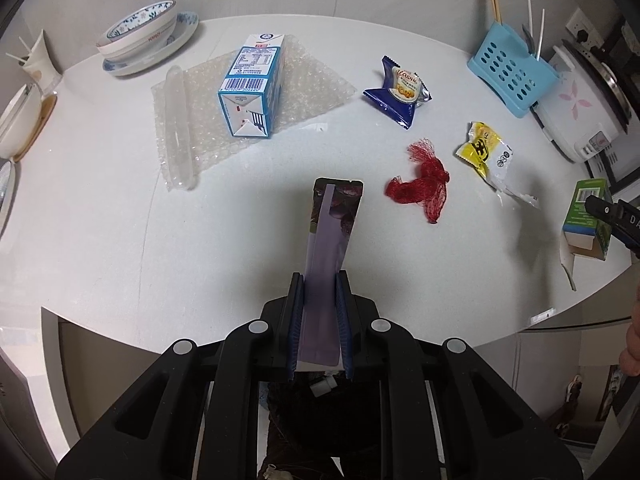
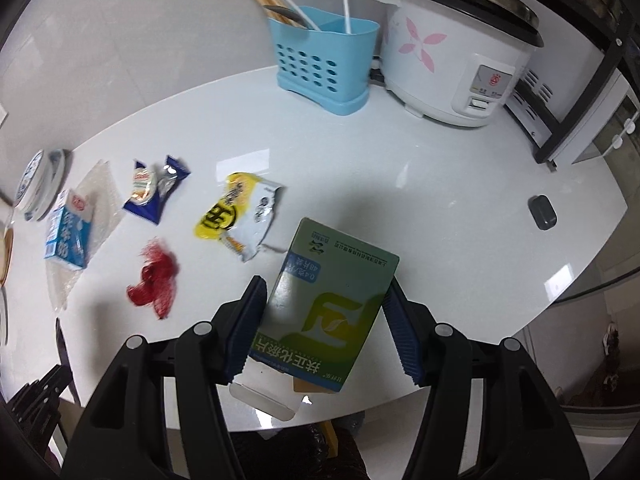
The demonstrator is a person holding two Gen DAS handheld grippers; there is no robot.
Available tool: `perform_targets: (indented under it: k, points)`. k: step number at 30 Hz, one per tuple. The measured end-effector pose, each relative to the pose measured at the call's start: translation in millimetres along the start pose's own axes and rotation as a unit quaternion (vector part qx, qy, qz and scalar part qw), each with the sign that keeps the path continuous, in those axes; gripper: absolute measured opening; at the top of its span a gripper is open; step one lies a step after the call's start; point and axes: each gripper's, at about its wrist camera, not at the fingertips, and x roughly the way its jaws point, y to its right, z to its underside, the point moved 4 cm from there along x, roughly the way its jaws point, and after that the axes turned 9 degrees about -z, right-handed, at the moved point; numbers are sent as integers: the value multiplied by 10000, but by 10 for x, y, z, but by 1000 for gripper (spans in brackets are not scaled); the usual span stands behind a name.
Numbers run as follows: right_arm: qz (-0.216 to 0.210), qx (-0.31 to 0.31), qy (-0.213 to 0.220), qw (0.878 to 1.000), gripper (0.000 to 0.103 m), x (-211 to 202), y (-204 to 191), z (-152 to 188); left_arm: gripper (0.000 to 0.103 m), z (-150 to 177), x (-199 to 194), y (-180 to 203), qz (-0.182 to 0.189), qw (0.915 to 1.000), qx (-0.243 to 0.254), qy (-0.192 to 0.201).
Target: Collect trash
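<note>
Left wrist view
- left gripper (image 1: 320,280): clamped on purple pouch (image 1: 332,236), pads pressed to both its sides; pouch juts forward past the tips, above the counter (image 1: 120,240) near its front edge.
- red net scrap (image 1: 420,188): flat on counter, just right of pouch tip.
- yellow wrapper (image 1: 486,152): beyond the net, toward right edge.
- blue snack packet (image 1: 400,90): mid counter, further back.
- milk carton (image 1: 252,84): on its side, on bubble wrap (image 1: 188,120), left of centre.
- stacked bowls (image 1: 140,32): back left corner, nested on a plate.
- blue cutlery holder (image 1: 508,72): back right; chopsticks and white sticks upright in it.

Right wrist view
- right gripper (image 2: 324,300): closed on green box (image 2: 332,304), a pad on each side; box tilted, end flap hanging open, over front edge of counter.
- rice cooker (image 2: 452,52): back right, lid on, touching or just beside cutlery holder; cannot tell which.
- dark small object (image 2: 542,212): near right edge.
</note>
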Motion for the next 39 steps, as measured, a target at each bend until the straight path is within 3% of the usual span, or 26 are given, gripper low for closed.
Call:
perform_targets:
  k: [16, 39]
  points:
    - [-808, -760, 220, 9936, 57, -388, -666, 491, 15, 325, -293, 106, 237, 9996, 35, 176]
    - [-1119, -1062, 103, 9880, 56, -452, -781, 1117, 15, 838, -335, 158, 478, 9988, 137, 35]
